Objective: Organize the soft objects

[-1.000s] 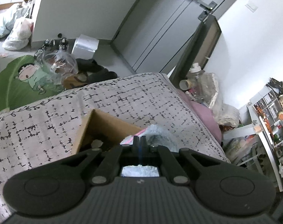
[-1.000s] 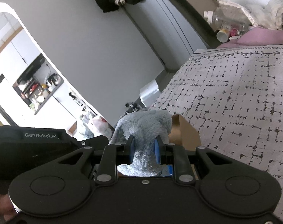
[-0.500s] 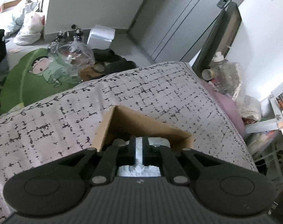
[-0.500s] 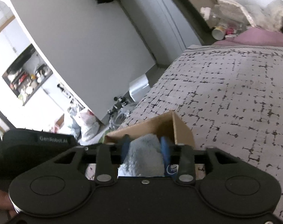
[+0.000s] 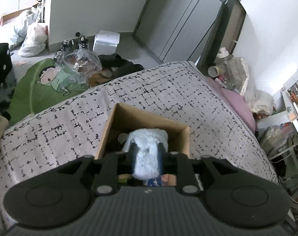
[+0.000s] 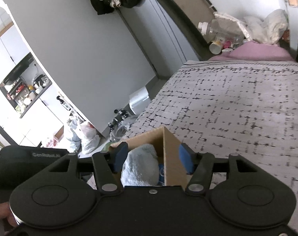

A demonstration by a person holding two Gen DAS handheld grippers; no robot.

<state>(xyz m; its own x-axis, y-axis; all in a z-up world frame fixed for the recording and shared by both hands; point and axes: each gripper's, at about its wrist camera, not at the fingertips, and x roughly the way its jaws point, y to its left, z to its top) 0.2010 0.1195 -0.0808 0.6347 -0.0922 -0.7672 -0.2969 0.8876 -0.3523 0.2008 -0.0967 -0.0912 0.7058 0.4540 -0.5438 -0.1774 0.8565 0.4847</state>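
Note:
An open cardboard box (image 5: 180, 130) stands on the bed's patterned blanket (image 5: 168, 86). A fluffy grey-blue plush (image 5: 147, 139) lies inside it. My left gripper (image 5: 146, 157) hangs over the near side of the box; its jaws are opening, and the plush lies between them with its fur brushing both fingers. In the right wrist view the plush (image 6: 139, 169) sits against the left pad (image 6: 120, 154) of my right gripper (image 6: 154, 160). Those jaws are opening wide and also straddle the box wall (image 6: 172, 157). The left gripper's housing (image 6: 27, 161) shows at the left edge.
Small colourful items (image 5: 158, 181) lie deeper in the box. Beyond the bed's far edge the floor holds a green cartoon mat (image 5: 40, 86), plastic bags (image 5: 32, 39) and a white container (image 5: 106, 43). A pink pillow (image 5: 239, 106) and a bottle (image 5: 225, 66) sit by the wall.
The plush, held up above the box a second ago, has gone down into it. Both pairs of jaws have spread apart, and the left wrist view looks down into the box from higher up.

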